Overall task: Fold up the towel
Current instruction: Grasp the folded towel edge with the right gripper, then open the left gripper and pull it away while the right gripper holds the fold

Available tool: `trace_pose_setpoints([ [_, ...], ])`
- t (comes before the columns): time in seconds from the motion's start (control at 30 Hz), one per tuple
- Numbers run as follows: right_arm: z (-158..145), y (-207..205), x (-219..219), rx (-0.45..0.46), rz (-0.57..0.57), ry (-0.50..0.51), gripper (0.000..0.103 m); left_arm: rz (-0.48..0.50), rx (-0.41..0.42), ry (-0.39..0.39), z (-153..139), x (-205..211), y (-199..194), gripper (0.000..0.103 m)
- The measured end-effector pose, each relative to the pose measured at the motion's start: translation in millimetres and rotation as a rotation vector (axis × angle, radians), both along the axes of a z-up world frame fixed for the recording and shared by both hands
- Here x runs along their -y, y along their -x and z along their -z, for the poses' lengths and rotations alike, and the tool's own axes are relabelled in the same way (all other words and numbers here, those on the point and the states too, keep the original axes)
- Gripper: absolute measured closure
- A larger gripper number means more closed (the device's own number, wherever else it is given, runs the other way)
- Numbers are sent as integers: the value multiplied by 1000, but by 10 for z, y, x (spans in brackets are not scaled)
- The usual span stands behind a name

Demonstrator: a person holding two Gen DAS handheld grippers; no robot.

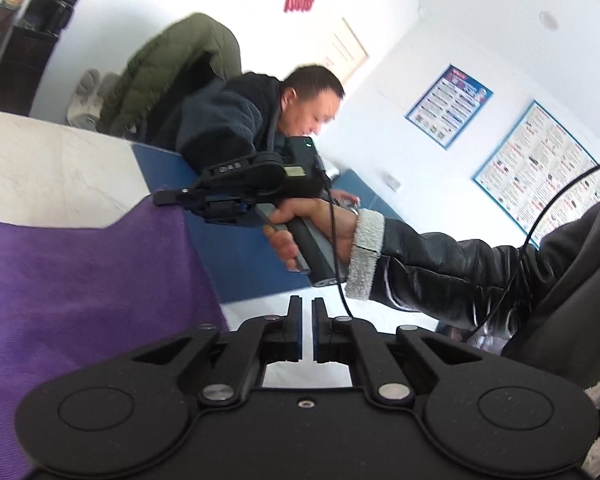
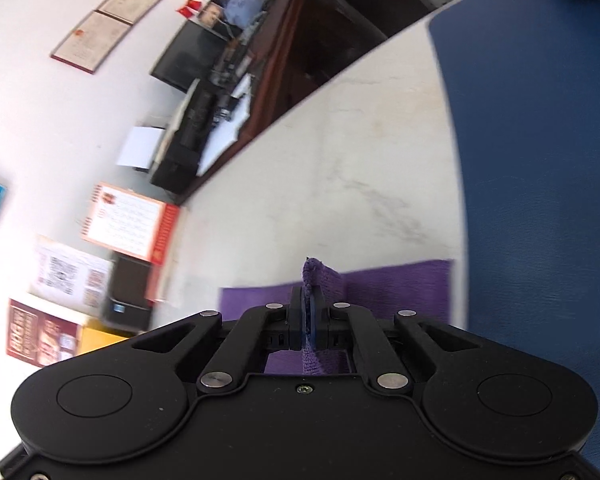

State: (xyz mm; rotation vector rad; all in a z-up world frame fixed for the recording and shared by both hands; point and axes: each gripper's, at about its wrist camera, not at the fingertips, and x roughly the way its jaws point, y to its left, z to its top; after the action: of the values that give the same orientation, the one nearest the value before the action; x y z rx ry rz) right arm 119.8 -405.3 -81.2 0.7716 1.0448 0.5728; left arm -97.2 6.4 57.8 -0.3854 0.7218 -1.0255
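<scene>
Two closed fingers of the left gripper (image 1: 307,328) are being held empty beside the purple towel (image 1: 80,300) lying on the table (image 1: 60,168). In the right view, a towel corner is being clamped by the right gripper (image 2: 309,320); it could slip if pulled hard. No containers are being shown.

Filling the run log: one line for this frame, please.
task: fold towel | right gripper: shut on purple towel corner | left gripper: shut, empty | surface: white marble table
</scene>
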Motion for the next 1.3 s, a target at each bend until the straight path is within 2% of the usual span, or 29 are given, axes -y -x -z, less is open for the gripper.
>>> trace_pose_setpoints([
  [0.1,-78,-41,-95,14,-12,19,101,48,-5,-54,59,102,65,98],
  [0.17,-72,-51,-126,12,-11,38,101,90,-12,-95,129,235,117,89],
  [0.2,-60,-51,-124,7,-8,40,101,114,1,-153,198,409,176,87],
  [0.3,-3,-29,-85,-7,2,37,101,106,-18,-243,364,655,218,85],
  [0.4,34,25,-40,-8,0,17,101,22,-98,-316,542,801,186,85],
  [0.6,130,100,150,-8,-39,-58,101,-141,-228,-356,708,925,106,84],
  [0.77,272,111,341,-24,-61,-111,101,-246,-299,-415,807,1061,89,82],
  [0.97,431,60,417,-41,-115,-167,101,-404,-371,-410,809,1100,55,79],
  [1.03,462,55,411,-44,-133,-183,101,-434,-377,-427,820,1122,32,78],
  [1.1,482,58,418,-45,-149,-193,101,-492,-372,-482,834,1150,-22,78],
  [1.3,507,42,439,-49,-186,-211,101,-499,-386,-484,865,1224,-79,76],
])
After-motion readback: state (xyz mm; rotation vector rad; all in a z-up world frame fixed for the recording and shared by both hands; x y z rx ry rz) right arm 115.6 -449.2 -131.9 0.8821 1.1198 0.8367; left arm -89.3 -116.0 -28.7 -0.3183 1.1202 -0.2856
